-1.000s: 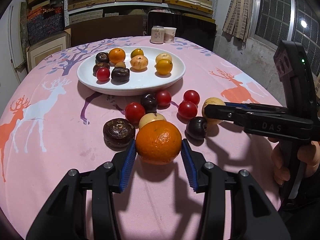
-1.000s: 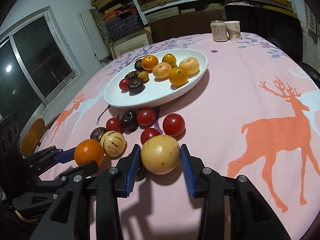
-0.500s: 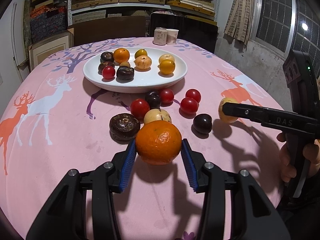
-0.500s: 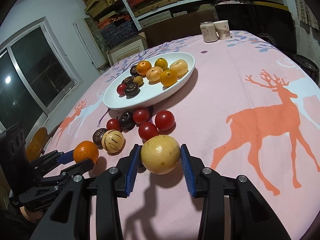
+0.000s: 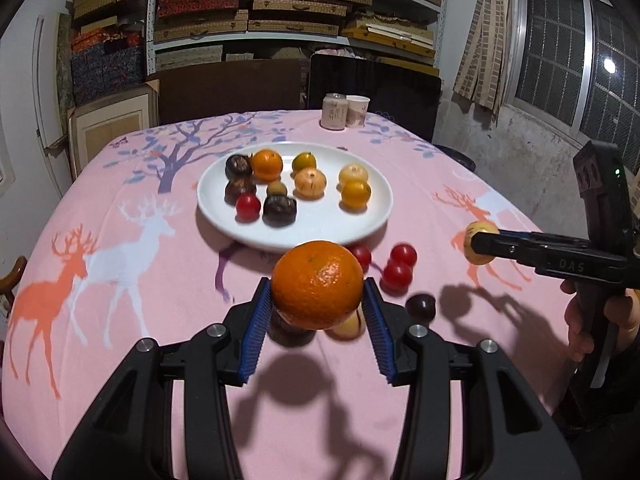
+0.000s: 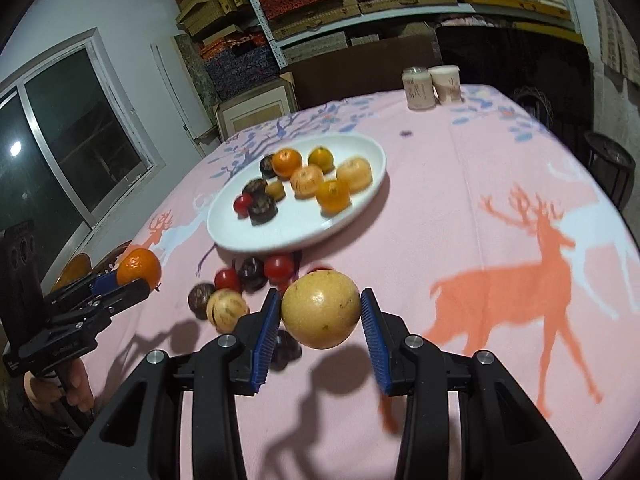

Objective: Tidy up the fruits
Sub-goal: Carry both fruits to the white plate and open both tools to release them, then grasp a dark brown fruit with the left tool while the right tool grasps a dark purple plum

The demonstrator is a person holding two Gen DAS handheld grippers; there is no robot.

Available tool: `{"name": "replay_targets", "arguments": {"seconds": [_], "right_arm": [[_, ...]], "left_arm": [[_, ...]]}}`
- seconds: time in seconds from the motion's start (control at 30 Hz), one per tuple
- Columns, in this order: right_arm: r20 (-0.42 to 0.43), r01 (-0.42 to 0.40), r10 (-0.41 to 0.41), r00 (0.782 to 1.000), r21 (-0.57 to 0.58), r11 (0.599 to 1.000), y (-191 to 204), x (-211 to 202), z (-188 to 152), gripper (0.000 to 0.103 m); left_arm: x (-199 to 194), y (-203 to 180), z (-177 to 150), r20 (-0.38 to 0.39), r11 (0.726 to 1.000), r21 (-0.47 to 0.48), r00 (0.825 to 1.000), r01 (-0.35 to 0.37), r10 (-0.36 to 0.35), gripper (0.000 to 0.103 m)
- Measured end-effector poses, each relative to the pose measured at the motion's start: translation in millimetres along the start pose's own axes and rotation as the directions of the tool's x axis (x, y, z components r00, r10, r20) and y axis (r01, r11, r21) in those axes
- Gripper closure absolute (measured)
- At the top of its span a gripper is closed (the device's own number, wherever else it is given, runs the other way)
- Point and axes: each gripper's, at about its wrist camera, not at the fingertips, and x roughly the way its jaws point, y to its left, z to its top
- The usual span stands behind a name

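Observation:
My left gripper [image 5: 318,298] is shut on an orange [image 5: 317,284] and holds it above the pink tablecloth, short of the white plate [image 5: 320,228]. My right gripper [image 6: 320,314] is shut on a yellow round fruit [image 6: 321,310], also lifted off the table; it shows in the left wrist view [image 5: 478,240] at the right. The plate [image 6: 296,232] holds several orange, yellow, dark and red fruits. Loose red tomatoes [image 5: 396,274], a dark fruit [image 5: 421,307] and a striped yellow fruit [image 6: 226,310] lie in front of the plate.
A can [image 5: 334,111] and a paper cup [image 5: 357,110] stand at the table's far edge. A dark chair back [image 5: 374,88] and shelves of boxes stand behind the table. A stool [image 6: 610,168] stands at the right.
Both grippers have risen from the table with their fruits, the orange and the yellow fruit. The loose fruits and the plate now lie lower and farther below them.

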Motion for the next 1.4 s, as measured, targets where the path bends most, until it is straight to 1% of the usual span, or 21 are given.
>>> {"name": "replay_targets", "arguments": {"seconds": [0.13,0.2,0.27,0.4,0.5,0.53,0.6,0.67,0.73,0.8,0.83,0.87,0.9,0.97,1.03,1.13,1.27,1.37,1.4], "right_arm": [[0.003,0.001,-0.001,1.0,-0.033,0.999,7,13,39,0.062],[-0.014,-0.012,0.011,1.0,-0.035,0.999,10,30,57,0.062],[-0.045,-0.026,0.025,0.999,-0.029,0.999,13,53,70,0.062],[-0.092,-0.02,0.017,0.996,-0.025,0.999,18,93,81,0.062],[-0.122,-0.025,0.021,0.992,-0.033,0.999,23,113,82,0.061],[-0.127,-0.028,0.023,0.992,-0.038,0.999,25,117,82,0.061],[-0.111,-0.024,0.018,0.994,-0.051,0.998,29,117,81,0.056],[-0.081,-0.014,0.009,0.997,-0.062,0.998,31,108,82,0.054],[-0.061,-0.013,0.009,0.998,-0.059,0.998,30,96,81,0.053],[-0.045,0.002,-0.005,0.999,-0.052,0.999,28,80,74,0.046],[-0.038,0.013,-0.015,0.999,-0.054,0.998,28,70,67,0.043],[-0.038,0.015,-0.018,0.999,-0.058,0.998,27,64,60,0.039],[-0.041,0.012,-0.015,0.999,-0.065,0.998,27,57,51,0.037],[-0.058,0.012,-0.017,0.998,-0.081,0.997,29,46,29,0.033],[-0.079,0.005,-0.013,0.997,-0.096,0.995,32,39,6,0.032],[-0.099,-0.014,0.004,0.995,-0.106,0.994,37,34,-22,0.032],[-0.092,0.047,-0.063,0.994,-0.162,0.986,44,41,-39,0.032],[-0.118,0.043,-0.063,0.991,-0.166,0.985,45,49,-42,0.049],[-0.126,0.05,-0.072,0.989,-0.172,0.984,47,51,-42,0.052]], "left_arm": [[33,-7,31,-0.032,0.999,0.04,0.999,0.015,-0.014,0.058],[54,-10,40,-0.047,0.998,0.057,0.999,0.007,-0.004,0.058],[79,-7,47,-0.078,0.998,0.057,0.997,-0.006,0.01,0.058],[110,10,55,-0.128,0.999,0.027,0.991,-0.024,0.028,0.058],[123,17,55,-0.152,0.998,0.034,0.987,-0.044,0.048,0.057],[125,19,55,-0.15,0.997,0.037,0.986,-0.062,0.067,0.055],[121,24,56,-0.122,0.996,0.031,0.988,-0.087,0.091,0.033],[107,29,59,-0.07,0.996,0.007,0.994,-0.088,0.088,0.023],[93,32,61,-0.039,0.995,-0.008,0.995,-0.095,0.094,0.021],[78,35,58,-0.024,0.996,-0.011,0.995,-0.094,0.094,0.02],[71,36,51,-0.026,0.996,-0.006,0.996,-0.088,0.088,0.018],[64,35,45,-0.03,0.997,-0.002,0.996,-0.083,0.083,0.015],[59,36,37,-0.037,0.997,0.004,0.996,-0.08,0.08,0.014],[52,36,19,-0.074,0.997,0.024,0.994,-0.08,0.082,0.014],[47,39,0,-0.113,0.996,0.038,0.99,-0.086,0.09,0.014],[41,40,-21,-0.146,0.993,0.065,0.984,-0.097,0.106,0.014],[38,37,-38,-0.167,0.991,0.082,0.979,-0.103,0.116,0.014],[38,32,-45,-0.175,0.991,0.092,0.978,-0.096,0.11,0.014],[38,30,-47,-0.177,0.99,0.101,0.978,-0.096,0.113,0.014]]}}
